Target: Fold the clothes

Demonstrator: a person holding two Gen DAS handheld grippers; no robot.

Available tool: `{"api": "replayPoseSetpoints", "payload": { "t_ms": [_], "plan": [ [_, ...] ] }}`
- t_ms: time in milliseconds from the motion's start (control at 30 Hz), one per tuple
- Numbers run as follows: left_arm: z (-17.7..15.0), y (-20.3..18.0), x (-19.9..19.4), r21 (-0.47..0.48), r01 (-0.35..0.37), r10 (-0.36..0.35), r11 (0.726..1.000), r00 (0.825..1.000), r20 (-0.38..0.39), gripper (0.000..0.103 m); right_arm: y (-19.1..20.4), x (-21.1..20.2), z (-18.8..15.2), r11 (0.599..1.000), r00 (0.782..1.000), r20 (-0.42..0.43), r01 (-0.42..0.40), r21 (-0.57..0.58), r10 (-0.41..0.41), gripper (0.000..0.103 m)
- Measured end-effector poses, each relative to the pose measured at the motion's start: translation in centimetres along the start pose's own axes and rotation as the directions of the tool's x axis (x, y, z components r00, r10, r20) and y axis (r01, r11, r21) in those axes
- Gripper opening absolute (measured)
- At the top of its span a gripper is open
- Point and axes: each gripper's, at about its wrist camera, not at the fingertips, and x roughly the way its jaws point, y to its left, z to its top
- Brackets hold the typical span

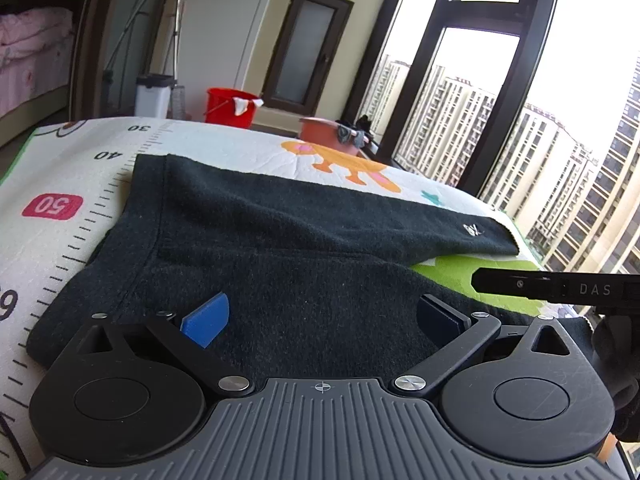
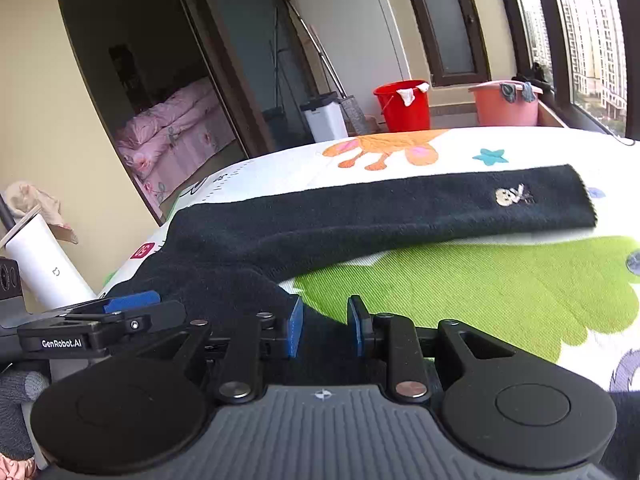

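Note:
A dark fleece garment [image 1: 280,240] [image 2: 360,208] lies on a printed play mat [image 1: 60,184] [image 2: 480,280]. One long part, with a small embroidered patch [image 2: 514,196], stretches to the right. My left gripper [image 1: 324,320] is wide open low over the garment's near part, its blue pads [image 1: 206,320] clear of the cloth on both sides. My right gripper [image 2: 325,332] stands at the garment's near edge with its jaws narrow; dark cloth lies between the pads and a gap still shows. Each gripper also shows in the other's view: the right gripper [image 1: 556,288] and the left gripper [image 2: 100,320].
Beyond the mat's far edge stand a red bucket [image 1: 232,106] [image 2: 402,106], an orange basin [image 2: 506,106] and a white bin [image 2: 324,118]. A white cylinder [image 2: 44,264] stands by the mat's left side. Tall windows run along the right.

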Motion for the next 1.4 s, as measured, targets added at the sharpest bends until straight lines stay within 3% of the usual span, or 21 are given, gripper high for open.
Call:
{"api": "replayPoseSetpoints", "payload": {
  "t_ms": [100,200,333,467,600,733,867,1000,1067,1133,1167,1233,1300,1400],
  "plan": [
    [0.0,0.3,-0.1,-0.016,0.008,-0.008,1.0,1.0,0.006,0.103,1.8,2.6,2.4,0.999,0.999,0.016,-0.045,-0.017,0.045,0.024],
    [0.0,0.5,-0.1,-0.028,0.019,-0.019,0.999,1.0,0.009,0.103,3.7,5.7,3.6,0.997,0.999,0.034,-0.032,-0.072,0.034,0.024],
    [0.0,0.8,-0.2,-0.048,0.036,-0.035,0.998,0.999,0.016,0.103,3.6,9.3,2.8,0.999,0.999,-0.045,-0.015,-0.03,0.014,0.024],
    [0.0,1.1,-0.2,-0.061,0.046,-0.045,0.997,0.999,0.019,0.103,3.3,7.9,2.5,1.0,1.0,-0.027,0.004,-0.031,-0.005,0.025],
    [0.0,1.0,-0.1,-0.06,0.045,-0.044,0.997,0.999,0.018,0.103,3.8,6.8,2.3,0.993,0.998,-0.018,0.056,-0.107,-0.058,0.03],
    [0.0,1.1,-0.1,-0.062,0.047,-0.045,0.997,0.999,0.019,0.103,2.8,6.5,1.9,0.991,0.996,-0.035,0.072,-0.117,-0.077,0.039],
    [-0.1,1.3,-0.1,-0.064,0.048,-0.047,0.997,0.999,0.02,0.103,2.3,5.9,1.6,0.992,0.997,-0.027,0.066,-0.105,-0.069,0.039],
    [-0.1,1.5,-0.1,-0.066,0.049,-0.048,0.997,0.999,0.02,0.103,2.0,4.5,1.5,0.992,0.995,0.034,0.097,-0.08,-0.095,0.041],
    [-0.1,1.4,-0.1,-0.064,0.047,-0.046,0.997,0.999,0.019,0.103,1.6,4.2,1.6,0.989,0.991,0.053,0.128,-0.077,-0.124,0.049],
    [-0.1,1.4,-0.1,-0.062,0.046,-0.045,0.997,0.999,0.018,0.103,0.8,4.9,1.4,0.988,0.99,0.013,0.144,-0.06,-0.144,0.065],
    [-0.1,1.4,-0.1,-0.062,0.046,-0.045,0.997,0.999,0.018,0.103,0.5,5.4,1.3,0.99,0.991,-0.019,0.135,-0.048,-0.136,0.068],
    [-0.1,1.3,-0.1,-0.062,0.046,-0.045,0.997,0.999,0.018,0.103,0.8,5.5,1.5,0.991,0.993,-0.029,0.114,-0.072,-0.117,0.091],
    [-0.1,1.3,-0.1,-0.061,0.045,-0.044,0.997,0.999,0.018,0.103,1.2,6.3,1.5,0.987,0.991,-0.058,0.113,-0.112,-0.12,0.103],
    [-0.1,1.3,0.0,-0.062,0.046,-0.045,0.997,0.999,0.018,0.103,1.8,6.8,1.4,0.979,0.985,-0.067,0.15,-0.142,-0.16,0.103]
  ]
}}
